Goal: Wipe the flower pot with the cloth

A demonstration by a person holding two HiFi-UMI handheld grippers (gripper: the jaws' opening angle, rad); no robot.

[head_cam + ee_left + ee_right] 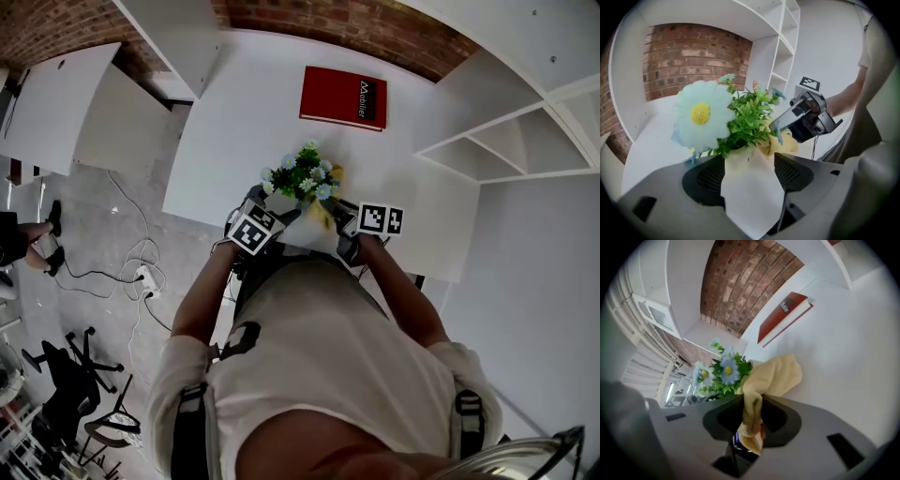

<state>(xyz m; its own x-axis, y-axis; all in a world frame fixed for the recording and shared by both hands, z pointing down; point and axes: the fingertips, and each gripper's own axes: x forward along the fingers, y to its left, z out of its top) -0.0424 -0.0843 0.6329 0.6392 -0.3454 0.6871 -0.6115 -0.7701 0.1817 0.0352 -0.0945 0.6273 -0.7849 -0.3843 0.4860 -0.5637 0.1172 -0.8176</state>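
Note:
A white flower pot (750, 180) with green leaves and pale blue daisies (304, 175) sits between the jaws of my left gripper (751, 174), which is shut on it. My left gripper (265, 217) is at the plant's near left in the head view. A yellow cloth (769, 379) hangs bunched from my right gripper (752, 416), shut on it. The cloth (780, 143) rests against the right side of the plant (721, 373), just above the pot's rim. My right gripper (349, 223) is at the plant's near right, with the cloth (324, 212) showing beside it.
The white table (244, 112) carries a red book (343, 97) at its far side. White shelving (506, 141) stands to the right. The table's near edge is under my grippers. Cables and a power strip (142, 277) lie on the grey floor at left.

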